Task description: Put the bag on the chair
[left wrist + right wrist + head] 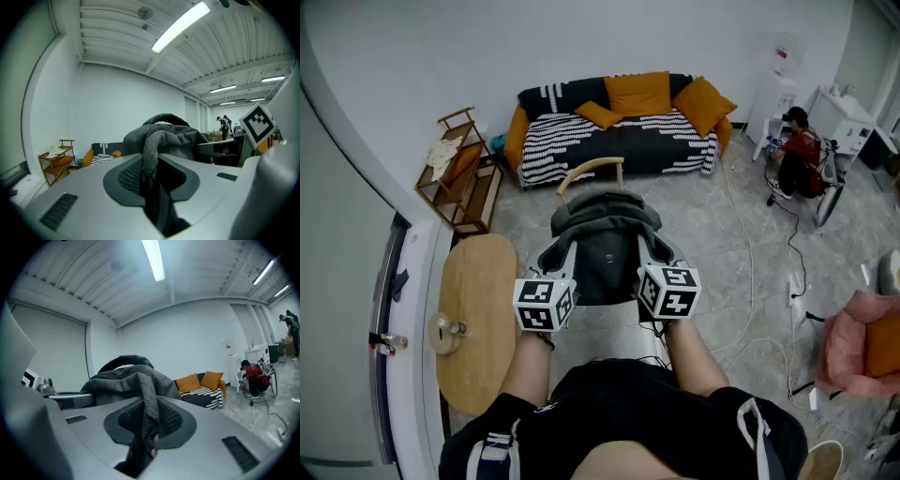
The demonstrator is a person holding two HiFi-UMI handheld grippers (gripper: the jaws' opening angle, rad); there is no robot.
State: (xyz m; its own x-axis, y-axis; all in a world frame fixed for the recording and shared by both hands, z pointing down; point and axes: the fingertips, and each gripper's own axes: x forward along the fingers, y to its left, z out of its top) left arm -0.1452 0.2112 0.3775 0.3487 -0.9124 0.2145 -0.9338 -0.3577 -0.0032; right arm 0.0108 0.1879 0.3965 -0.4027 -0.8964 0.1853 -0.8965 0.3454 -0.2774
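Observation:
A dark grey fabric bag [605,234] hangs in the air between both grippers, in front of the person. My left gripper [559,267] is shut on the bag's left side; the grey cloth [157,150] is pinched between its jaws. My right gripper [652,262] is shut on the right side, with cloth [145,399] caught between its jaws. A wooden chair [591,172] with a curved backrest stands just beyond the bag, mostly hidden behind it.
A round wooden table [478,319] with a small object on it is at the left. Against the far wall stand a striped sofa [619,131] with orange cushions and a wooden rack [459,169]. A person in red [797,155] sits at the far right; cables cross the floor.

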